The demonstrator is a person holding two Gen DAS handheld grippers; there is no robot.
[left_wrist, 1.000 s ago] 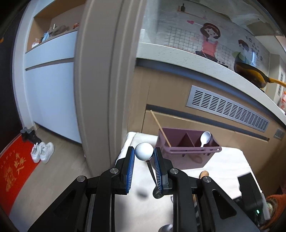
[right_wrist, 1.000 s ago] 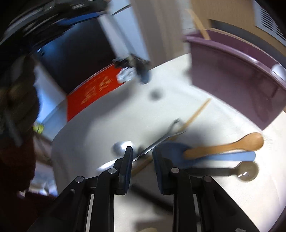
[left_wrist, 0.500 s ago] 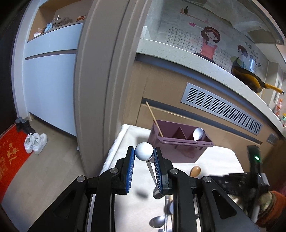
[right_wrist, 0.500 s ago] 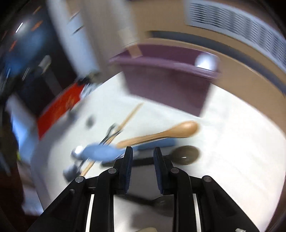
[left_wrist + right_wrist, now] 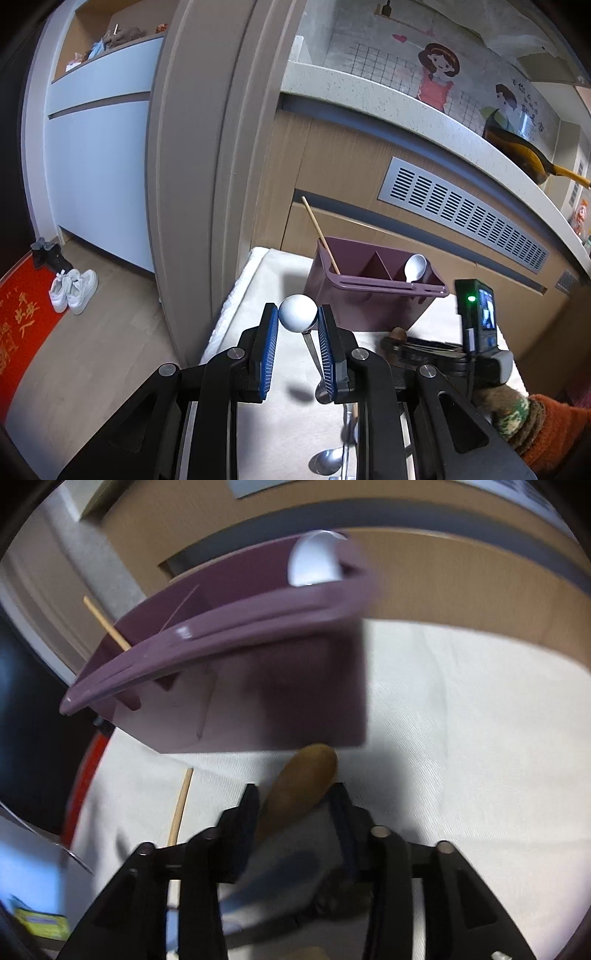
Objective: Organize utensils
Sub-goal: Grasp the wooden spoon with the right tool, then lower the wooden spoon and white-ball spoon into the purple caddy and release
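We see a grey door frame [image 5: 192, 147], pale blue cupboards [image 5: 99, 147], a wood floor [image 5: 92, 350], a red mat [image 5: 18, 325], white shoes [image 5: 74, 290] and a vent [image 5: 461, 214] under the counter [image 5: 406, 107].

I am working in a home kitchen that opens to an entrance hall. I see a speckled stone countertop [image 5: 388, 88] with a yellow pan [image 5: 524, 155] on it, a tiled wall with a cartoon sticker [image 5: 439, 74], wood-look cabinet fronts with a vent grille [image 5: 461, 214], and a purple utensil caddy [image 5: 373, 295] on a white cloth. Beyond the door frame [image 5: 192, 147] there are white sneakers [image 5: 74, 291] on the wooden floor, a red doormat [image 5: 18, 325] and a pale blue cabinet [image 5: 99, 166].
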